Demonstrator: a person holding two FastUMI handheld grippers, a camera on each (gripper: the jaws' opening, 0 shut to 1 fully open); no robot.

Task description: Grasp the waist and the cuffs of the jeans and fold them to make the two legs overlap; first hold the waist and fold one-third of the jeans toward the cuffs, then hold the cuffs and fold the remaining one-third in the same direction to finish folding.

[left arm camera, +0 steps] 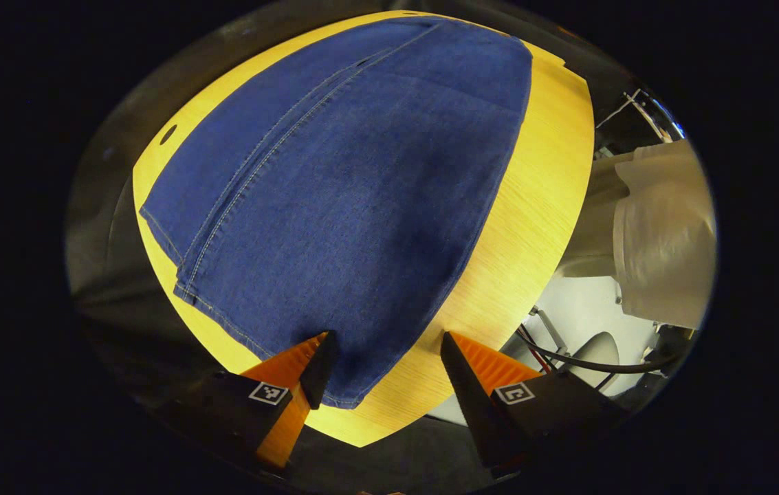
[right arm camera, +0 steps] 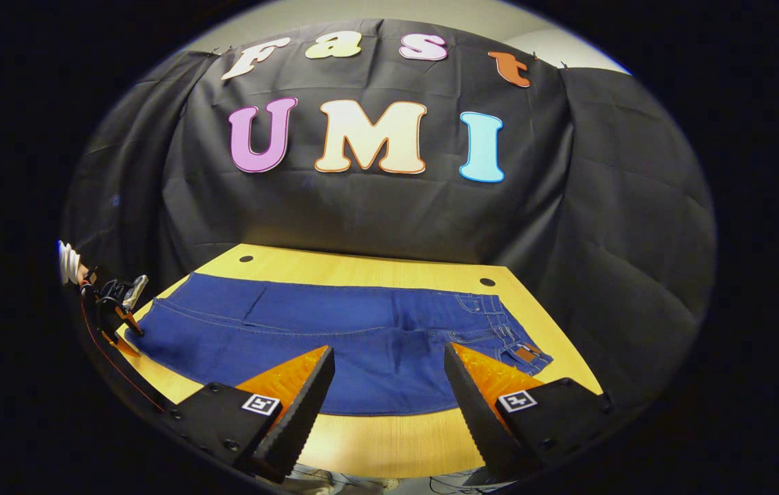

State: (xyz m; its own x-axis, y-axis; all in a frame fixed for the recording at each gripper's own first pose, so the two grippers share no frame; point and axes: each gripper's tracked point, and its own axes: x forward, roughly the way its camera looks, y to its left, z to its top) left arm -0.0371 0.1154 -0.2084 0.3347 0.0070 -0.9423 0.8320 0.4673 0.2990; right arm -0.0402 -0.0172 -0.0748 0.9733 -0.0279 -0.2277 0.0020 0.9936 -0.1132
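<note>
Blue jeans (right arm camera: 361, 357) lie flat and lengthwise on the yellow wooden table (right arm camera: 389, 440). The waist (right arm camera: 516, 347), with belt loops and a brown patch, is at the right end in the right gripper view. The cuffs (left arm camera: 258, 337) are at the near end in the left gripper view. A double-stitched seam (left arm camera: 258, 161) runs along the legs. My left gripper (left arm camera: 389, 371) is open just above the cuff hem, and its left finger (left arm camera: 320, 364) is at the fabric's edge. It also appears far off as the left gripper (right arm camera: 114, 302). My right gripper (right arm camera: 389, 385) is open over the near edge at mid-length, holding nothing.
A person in white clothing (left arm camera: 664, 234) stands beside the table's long edge. Cables and a stand (left arm camera: 568, 350) sit below the table corner. Two small dark holes (right arm camera: 246, 259) (right arm camera: 487, 282) mark the table's far edge. The black cloth wall (right arm camera: 389, 213) hangs close behind.
</note>
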